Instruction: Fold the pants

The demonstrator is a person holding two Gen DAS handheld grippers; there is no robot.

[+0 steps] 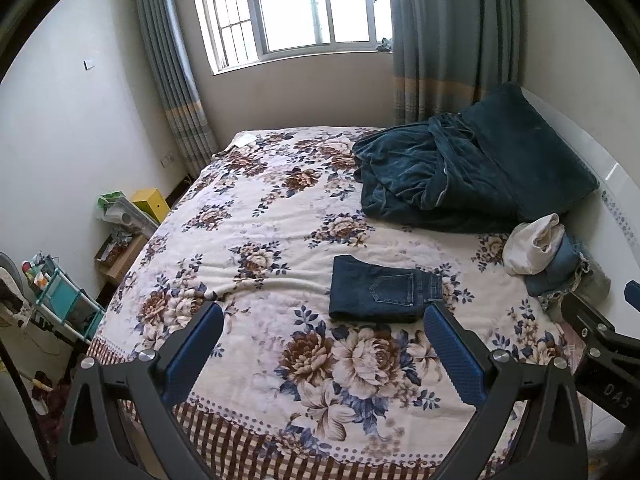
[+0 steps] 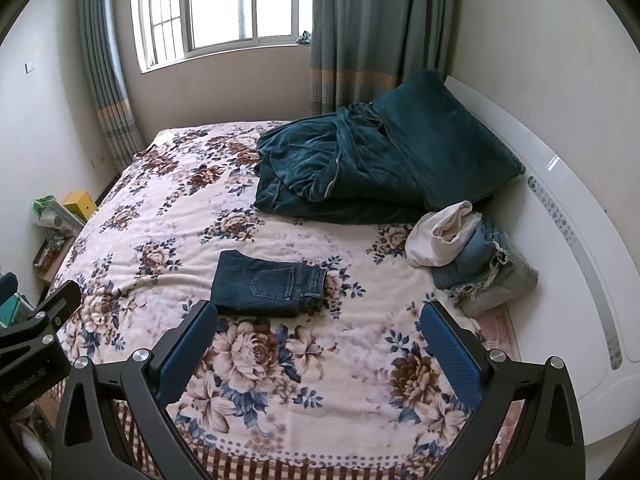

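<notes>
Left gripper (image 1: pixel 324 326): jaws spread wide, nothing between the blue pads, held above the near part of the bed and clear of the cloth. Right gripper (image 2: pixel 318 324): likewise wide apart and empty, hovering over the floral bedspread (image 2: pixel 280 360) beside the left one.

Pants (image 1: pixel 384 290): dark denim, lying on the bedspread toward the middle of the bed, just beyond the fingertips of both grippers and touched by neither. They form a compact, flat rectangle with a back pocket facing up.

Progress, as judged: folding appears complete or nearly so; at most a squaring of edges or a move onto the clothes pile (image 2: pixel 472 256) at the right remains.

Orientation: the long axis runs across the bed, left to right. The waistband end points right toward the pile; the folded end points left.
</notes>
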